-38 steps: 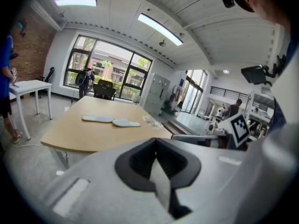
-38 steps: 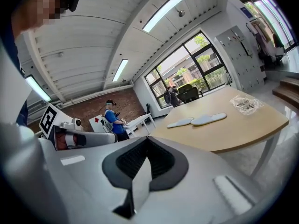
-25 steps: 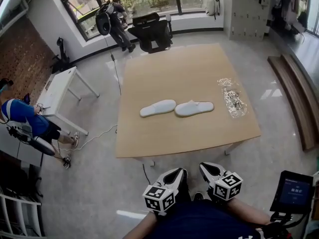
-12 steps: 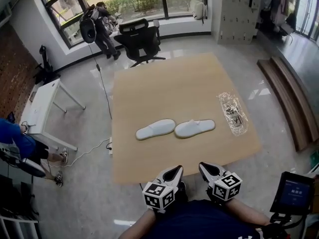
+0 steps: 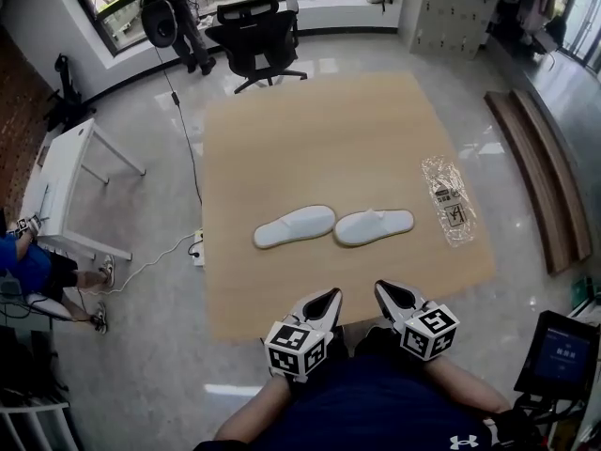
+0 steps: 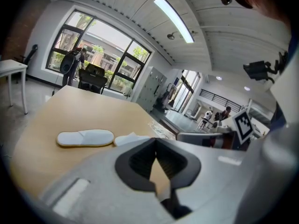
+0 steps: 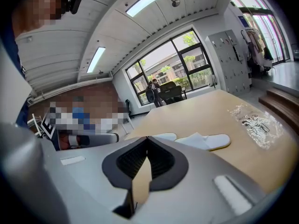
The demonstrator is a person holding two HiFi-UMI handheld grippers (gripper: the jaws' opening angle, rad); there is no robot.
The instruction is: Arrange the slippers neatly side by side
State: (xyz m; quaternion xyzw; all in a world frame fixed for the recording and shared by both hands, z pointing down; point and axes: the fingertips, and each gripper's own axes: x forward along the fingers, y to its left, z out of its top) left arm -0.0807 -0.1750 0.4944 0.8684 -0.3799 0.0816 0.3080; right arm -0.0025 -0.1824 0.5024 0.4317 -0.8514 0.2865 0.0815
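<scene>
While two slippers (image 5: 295,225) lie end to end at twelve o'clock on the table (image 5: 310,139), I see my left gripper (image 5: 326,299) clenched, empty. So is my right gripper (image 5: 383,291).

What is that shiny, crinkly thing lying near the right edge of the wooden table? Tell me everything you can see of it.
It is a clear plastic wrapper, long and narrow, crumpled and glossy, with a pale patch bearing dark print that is too small to read. It looks flat and empty, though that is not certain. It lies lengthways along the right edge of the light wooden table, apart from the right-hand white slipper. Only the table touches it.
</scene>
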